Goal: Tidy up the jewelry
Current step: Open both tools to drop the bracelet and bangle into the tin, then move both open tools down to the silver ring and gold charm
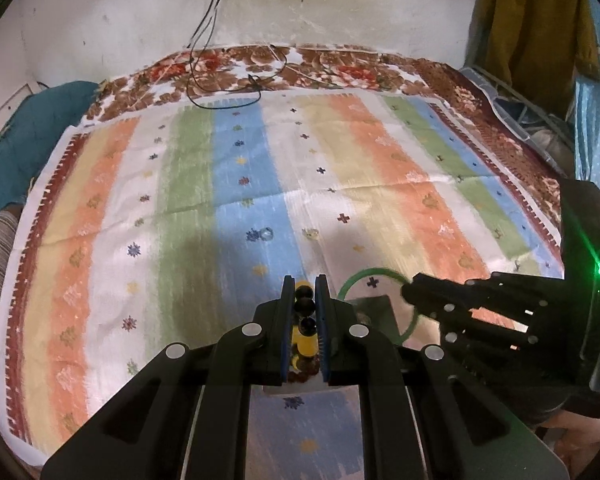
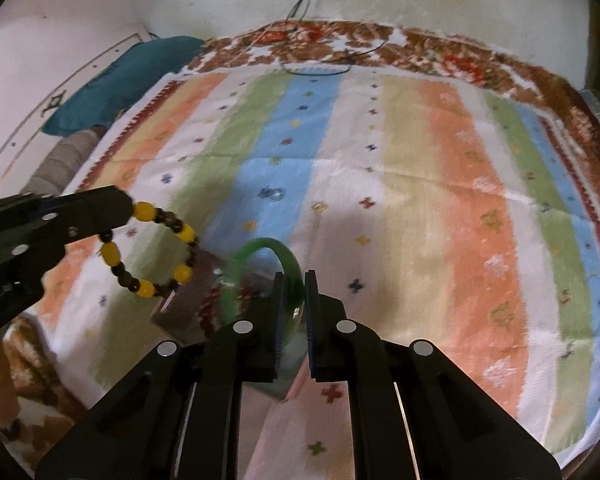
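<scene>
The beaded bracelet [image 2: 150, 254], made of yellow and dark beads, hung in the air from the left gripper [image 1: 305, 286]. In the left wrist view the beads [image 1: 305, 306] sat in a row between the two fingers, which were closed almost fully on them. In the right wrist view the loop of the bracelet was round and hung free above the cloth, to the left of a small grey box [image 2: 188, 308].

The green bangle [image 2: 260, 276] was held by the right gripper [image 2: 293, 280]. Its jaws stood narrow, pressed on one side of the ring, and the rest of the ring curved up and to the left, a little blurred. In the left wrist view the green bangle [image 1: 374, 274] appeared as a thin ring beside the right gripper [image 1: 410, 292], just above the dark box [image 1: 374, 314].

Inside the box some dark red beads [image 2: 208, 308] were visible, but I could not tell what piece they belonged to.

Under everything lay a striped cloth [image 1: 260, 168] with orange, green, blue, cream and white bands. On its blue band, well apart from the grippers, lay a small clear ring-like item [image 1: 266, 233], and near it on the white band another small pale item [image 1: 311, 233]; both were too small to name. A black cable [image 1: 204, 60] ran down the wall onto the floral blanket [image 1: 332, 68] at the far edge.
</scene>
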`<control>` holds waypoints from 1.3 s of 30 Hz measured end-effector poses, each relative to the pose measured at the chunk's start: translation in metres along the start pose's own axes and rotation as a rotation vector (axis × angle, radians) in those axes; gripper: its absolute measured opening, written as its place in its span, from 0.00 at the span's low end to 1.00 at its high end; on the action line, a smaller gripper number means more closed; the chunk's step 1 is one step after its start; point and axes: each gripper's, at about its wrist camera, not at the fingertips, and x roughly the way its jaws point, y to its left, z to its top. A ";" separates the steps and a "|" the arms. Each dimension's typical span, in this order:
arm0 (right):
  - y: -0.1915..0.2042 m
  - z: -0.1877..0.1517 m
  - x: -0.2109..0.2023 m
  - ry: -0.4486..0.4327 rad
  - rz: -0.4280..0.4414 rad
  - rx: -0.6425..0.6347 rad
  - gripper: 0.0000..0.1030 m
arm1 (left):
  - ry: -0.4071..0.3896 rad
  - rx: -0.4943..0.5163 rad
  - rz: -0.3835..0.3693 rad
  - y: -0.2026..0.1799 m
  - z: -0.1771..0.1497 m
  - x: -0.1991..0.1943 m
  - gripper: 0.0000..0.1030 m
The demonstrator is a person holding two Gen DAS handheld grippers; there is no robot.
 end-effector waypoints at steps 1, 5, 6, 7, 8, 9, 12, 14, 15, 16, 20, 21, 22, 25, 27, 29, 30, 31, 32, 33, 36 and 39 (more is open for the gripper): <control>-0.001 0.000 -0.001 -0.001 -0.002 0.003 0.18 | 0.001 -0.007 0.000 0.001 -0.001 0.000 0.16; -0.009 0.004 -0.002 -0.013 -0.006 0.013 0.36 | 0.003 -0.031 0.016 0.011 0.001 0.003 0.20; -0.011 0.004 0.000 -0.006 -0.010 0.011 0.36 | 0.006 -0.035 0.016 0.012 0.001 0.005 0.20; -0.012 0.004 0.002 -0.001 -0.013 0.008 0.36 | 0.010 -0.040 0.016 0.016 0.001 0.007 0.21; -0.013 0.005 0.004 0.006 -0.019 0.001 0.36 | 0.013 -0.039 0.021 0.017 0.001 0.009 0.24; -0.014 0.005 0.006 0.009 -0.023 -0.006 0.37 | 0.018 -0.033 0.031 0.019 0.000 0.011 0.31; -0.016 0.009 0.010 0.010 -0.033 -0.035 0.38 | 0.035 -0.003 0.051 0.024 -0.001 0.022 0.34; -0.018 0.011 0.012 0.011 -0.038 -0.042 0.41 | 0.042 0.004 0.055 0.028 -0.001 0.025 0.34; -0.019 0.012 0.014 0.014 -0.042 -0.044 0.43 | 0.042 0.007 0.052 0.030 0.000 0.027 0.34; -0.020 0.014 0.017 0.019 -0.046 -0.047 0.43 | 0.041 0.012 0.048 0.031 0.000 0.028 0.34; -0.023 0.019 0.030 0.042 -0.064 -0.076 0.43 | 0.040 0.074 0.048 0.033 0.002 0.042 0.47; -0.024 0.020 0.034 0.048 -0.063 -0.085 0.43 | 0.040 0.098 0.052 0.033 0.001 0.046 0.48; -0.025 0.021 0.037 0.054 -0.060 -0.089 0.43 | 0.040 0.112 0.053 0.034 0.002 0.049 0.49; -0.031 0.022 0.051 0.082 -0.053 -0.088 0.46 | 0.032 0.151 0.041 0.037 0.001 0.058 0.50; -0.032 0.023 0.060 0.094 -0.053 -0.099 0.46 | 0.031 0.161 0.028 0.038 0.001 0.063 0.54; -0.031 0.025 0.064 0.095 -0.048 -0.114 0.47 | 0.029 0.196 0.024 0.035 0.002 0.069 0.57; -0.030 0.027 0.066 0.094 -0.045 -0.126 0.49 | 0.027 0.212 0.023 0.033 0.003 0.072 0.59; -0.030 0.028 0.068 0.093 -0.044 -0.136 0.51 | 0.027 0.226 0.021 0.032 0.003 0.075 0.60; -0.030 0.030 0.070 0.092 -0.042 -0.147 0.52 | 0.030 0.233 0.016 0.031 0.004 0.078 0.61; -0.030 0.031 0.072 0.092 -0.042 -0.151 0.52 | 0.035 0.242 0.008 0.032 0.004 0.082 0.61; -0.033 0.038 0.080 0.100 -0.041 -0.149 0.52 | 0.048 0.262 -0.006 0.034 0.005 0.094 0.62; -0.030 0.043 0.086 0.100 -0.042 -0.174 0.52 | 0.062 0.269 -0.012 0.039 0.007 0.107 0.62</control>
